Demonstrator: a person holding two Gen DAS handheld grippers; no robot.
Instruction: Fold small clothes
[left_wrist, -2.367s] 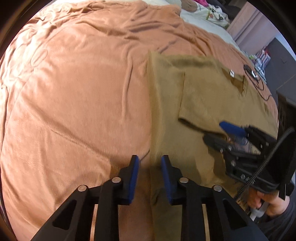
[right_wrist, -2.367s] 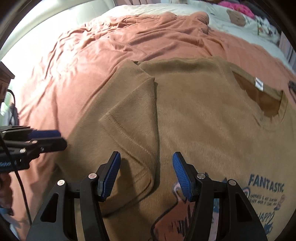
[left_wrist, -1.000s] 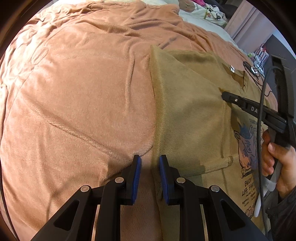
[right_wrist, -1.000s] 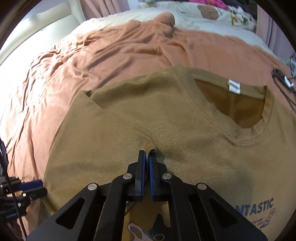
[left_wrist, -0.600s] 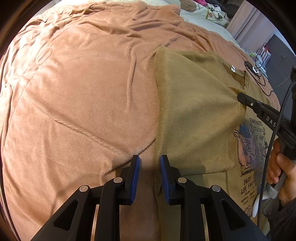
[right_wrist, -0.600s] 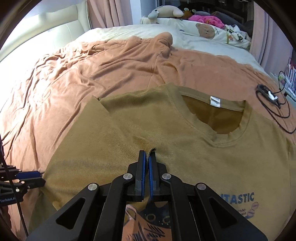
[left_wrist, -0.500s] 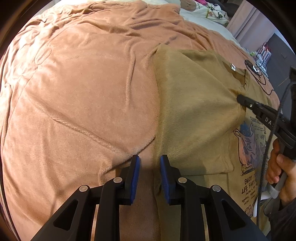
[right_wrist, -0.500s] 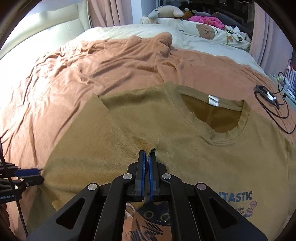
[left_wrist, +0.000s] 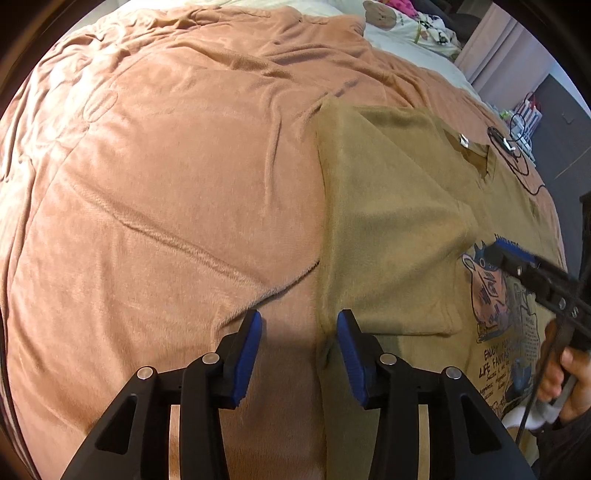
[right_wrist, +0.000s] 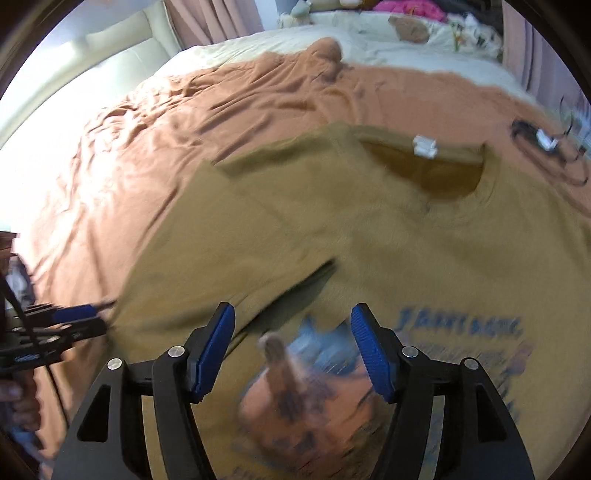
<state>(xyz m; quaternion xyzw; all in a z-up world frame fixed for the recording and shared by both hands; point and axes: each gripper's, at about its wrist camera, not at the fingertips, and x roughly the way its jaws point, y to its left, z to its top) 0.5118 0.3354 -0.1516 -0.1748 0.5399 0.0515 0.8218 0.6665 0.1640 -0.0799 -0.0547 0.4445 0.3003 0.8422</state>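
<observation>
Tan shirt (left_wrist: 391, 229) lies flat on the orange blanket (left_wrist: 166, 184), one side folded inward. I see left gripper (left_wrist: 299, 349) and right gripper (right_wrist: 291, 349) both spread, holding nothing.

A wide bed fills the room, covered by a rumpled orange-brown plush blanket (left_wrist: 177, 192). Past it lies a cream sheet (right_wrist: 369, 40) with a brown teddy bear (right_wrist: 410, 27). A pale padded headboard (right_wrist: 92, 77) stands far left, pink curtains (right_wrist: 210, 18) behind. A black cable (right_wrist: 543, 144) lies far right.
</observation>
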